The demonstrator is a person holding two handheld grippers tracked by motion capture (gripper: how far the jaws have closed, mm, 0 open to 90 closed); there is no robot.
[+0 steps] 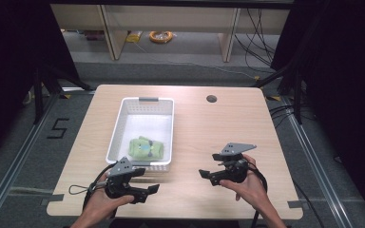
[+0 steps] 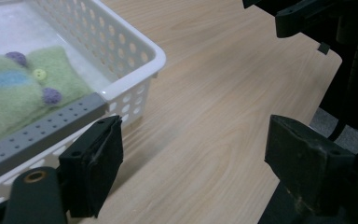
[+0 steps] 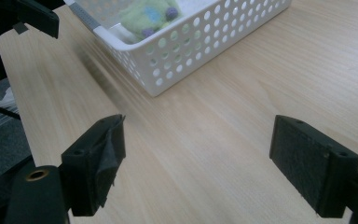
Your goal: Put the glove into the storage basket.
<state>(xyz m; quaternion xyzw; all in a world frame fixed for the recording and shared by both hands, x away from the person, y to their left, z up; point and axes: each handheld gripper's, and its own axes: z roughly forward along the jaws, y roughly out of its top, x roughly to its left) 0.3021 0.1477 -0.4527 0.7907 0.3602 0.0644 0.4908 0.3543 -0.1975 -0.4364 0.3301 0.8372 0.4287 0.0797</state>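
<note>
Fingers on both sides are spread wide and empty: left gripper [image 1: 142, 183] sits just off the near end of the white basket [image 1: 123, 116], right gripper [image 1: 209, 173] is out on bare table [image 1: 209, 128] to the basket's right. The green felt piece [image 1: 145, 148] lies flat in the basket's near end, forward and slightly right of the left gripper, long axis roughly across the basket. Left is clearly nearer, so I'd expect it to go up over the near rim and down.

fingers [image 2: 98, 163] apart | basket [image 2: 135, 65] beside | green cloth [image 2: 18, 93] inside
</note>
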